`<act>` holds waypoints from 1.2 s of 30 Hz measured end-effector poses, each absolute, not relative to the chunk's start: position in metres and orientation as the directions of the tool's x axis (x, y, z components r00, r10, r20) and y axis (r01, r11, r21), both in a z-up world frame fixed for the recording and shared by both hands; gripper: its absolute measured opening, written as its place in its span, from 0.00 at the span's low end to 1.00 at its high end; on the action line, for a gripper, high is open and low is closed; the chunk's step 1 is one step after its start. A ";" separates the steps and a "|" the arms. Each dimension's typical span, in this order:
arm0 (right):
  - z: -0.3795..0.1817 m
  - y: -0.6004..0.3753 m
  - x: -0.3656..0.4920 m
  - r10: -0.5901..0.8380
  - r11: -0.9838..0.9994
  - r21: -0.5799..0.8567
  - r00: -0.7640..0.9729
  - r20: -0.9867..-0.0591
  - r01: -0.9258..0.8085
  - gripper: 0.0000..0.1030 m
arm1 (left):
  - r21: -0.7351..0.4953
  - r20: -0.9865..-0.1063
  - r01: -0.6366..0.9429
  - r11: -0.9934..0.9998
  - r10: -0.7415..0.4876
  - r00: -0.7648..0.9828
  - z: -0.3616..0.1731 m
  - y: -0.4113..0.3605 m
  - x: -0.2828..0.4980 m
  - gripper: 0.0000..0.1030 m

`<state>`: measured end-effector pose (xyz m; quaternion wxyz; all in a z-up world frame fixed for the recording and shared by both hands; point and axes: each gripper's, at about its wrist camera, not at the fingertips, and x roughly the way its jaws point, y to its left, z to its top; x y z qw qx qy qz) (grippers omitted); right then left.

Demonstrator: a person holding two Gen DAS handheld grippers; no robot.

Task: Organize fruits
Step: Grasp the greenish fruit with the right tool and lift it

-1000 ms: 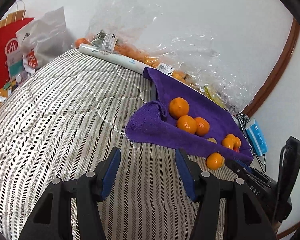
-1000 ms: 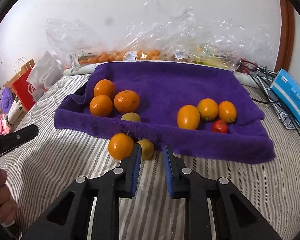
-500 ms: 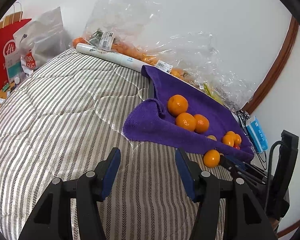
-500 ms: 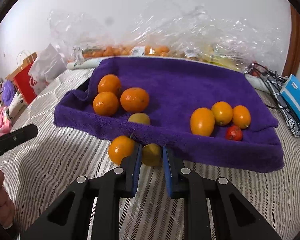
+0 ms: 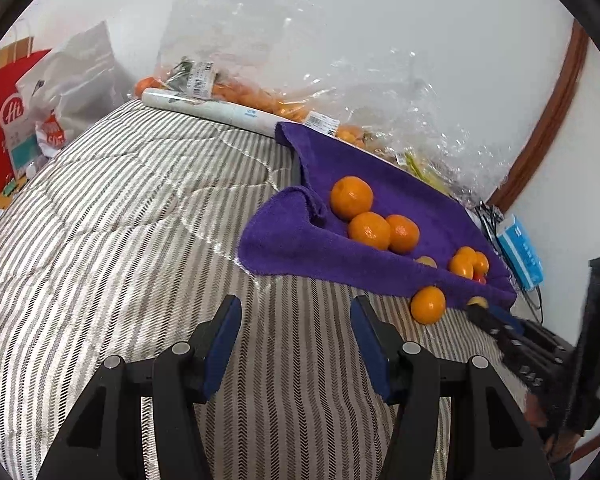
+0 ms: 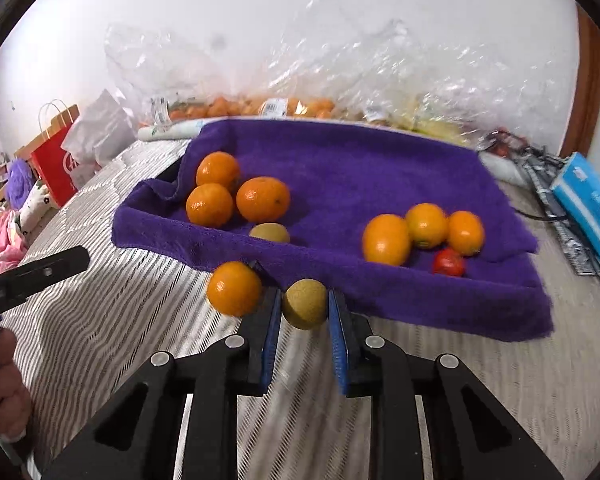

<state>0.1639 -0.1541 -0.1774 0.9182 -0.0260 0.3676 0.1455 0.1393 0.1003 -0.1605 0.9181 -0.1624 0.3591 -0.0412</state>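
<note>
- right gripper (image 6: 304, 312) is clamped on a small yellow-green fruit (image 6: 305, 303), pads pressing both sides. fruit's basically round so no long axis to speak of, sits right at the fingertips, just off the striped quilt (image 6: 120, 320) imo
- loose orange (image 6: 233, 288) is touching the outside of the right gripper's left finger, on the quilt, just short of the towel edge. likely next pick, and right hand is way closer to it than the left
- left gripper (image 5: 296, 320) is apart w/ nothing between the jaws, hovering over bare quilt, well away from the fruit
- straight ahead of the held fruit: raised front fold of the purple towel (image 6: 360, 168). thing to clear tbh, fruit prob has to go up and over it
- behind the fold, a matching yellow-green one (image 6: 269, 233), looks like where this one belongs
- left pile: three oranges (image 6: 236, 194). right pile: three smoother orange fruits (image 6: 424, 230) + small red one (image 6: 448, 262)
- far back vs the wall: crinkly plastic bags (image 6: 340, 80) w/ more fruit, blue box (image 6: 588, 208) + cables on the right
</note>
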 end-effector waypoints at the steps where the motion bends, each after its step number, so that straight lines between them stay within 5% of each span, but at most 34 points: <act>1: -0.177 -0.162 0.159 0.247 0.958 0.065 0.693 -0.678 -0.278 0.23 | -0.311 -0.649 -0.033 0.950 -0.187 0.738 -0.161 0.097 0.140 0.53; 12: -0.171 -0.209 0.117 0.212 0.969 0.028 0.770 -0.601 -0.245 0.23 | -0.233 -0.652 0.181 0.956 -0.291 0.700 -0.161 0.054 0.135 0.52; 36: -0.166 -0.228 0.110 0.250 0.968 0.111 0.798 -0.548 -0.226 0.23 | -0.202 -0.687 0.054 0.978 -0.181 0.704 -0.164 0.057 0.136 0.47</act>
